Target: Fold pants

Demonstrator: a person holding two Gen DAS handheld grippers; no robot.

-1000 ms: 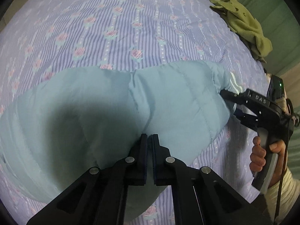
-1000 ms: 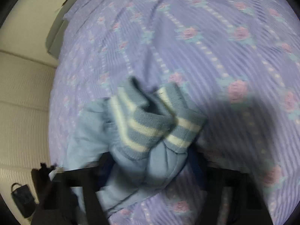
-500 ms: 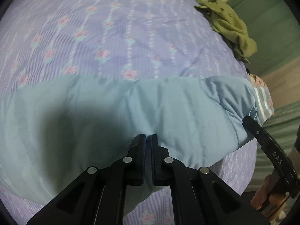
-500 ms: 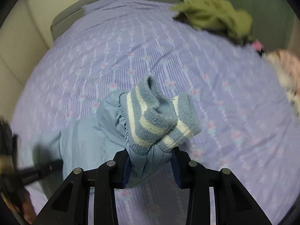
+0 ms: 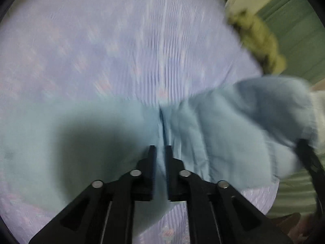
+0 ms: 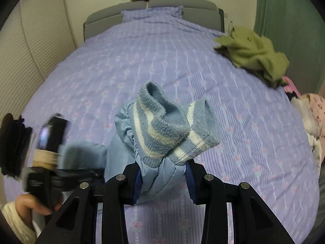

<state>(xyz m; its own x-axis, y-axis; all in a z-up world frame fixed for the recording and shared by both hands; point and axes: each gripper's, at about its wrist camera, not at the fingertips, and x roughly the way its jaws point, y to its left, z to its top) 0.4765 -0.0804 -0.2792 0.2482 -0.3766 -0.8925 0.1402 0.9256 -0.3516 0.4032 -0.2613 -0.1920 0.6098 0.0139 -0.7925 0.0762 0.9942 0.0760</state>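
Note:
The light blue padded pants [image 5: 223,134] hang lifted above the purple flowered bed sheet [image 5: 121,40]. My left gripper [image 5: 161,152] is shut on a pinched fold of the pants fabric. My right gripper [image 6: 162,172] is shut on the leg ends of the pants [image 6: 158,174], just below their striped knit cuffs [image 6: 172,130], which stick up and forward. In the right wrist view the left gripper [image 6: 81,172] and the hand holding it show at the lower left, blurred. The left wrist view is blurred by motion.
A green garment [image 6: 254,52] lies at the bed's far right, also in the left wrist view [image 5: 260,38]. Pink and white clothes [image 6: 310,113] lie at the right edge. A grey headboard [image 6: 154,6] and a green curtain [image 6: 284,20] stand behind.
Both grippers have lifted the pants off the sheet and moved closer together. The fabric between them has bunched into a fold. The right gripper's view has swung up toward the headboard.

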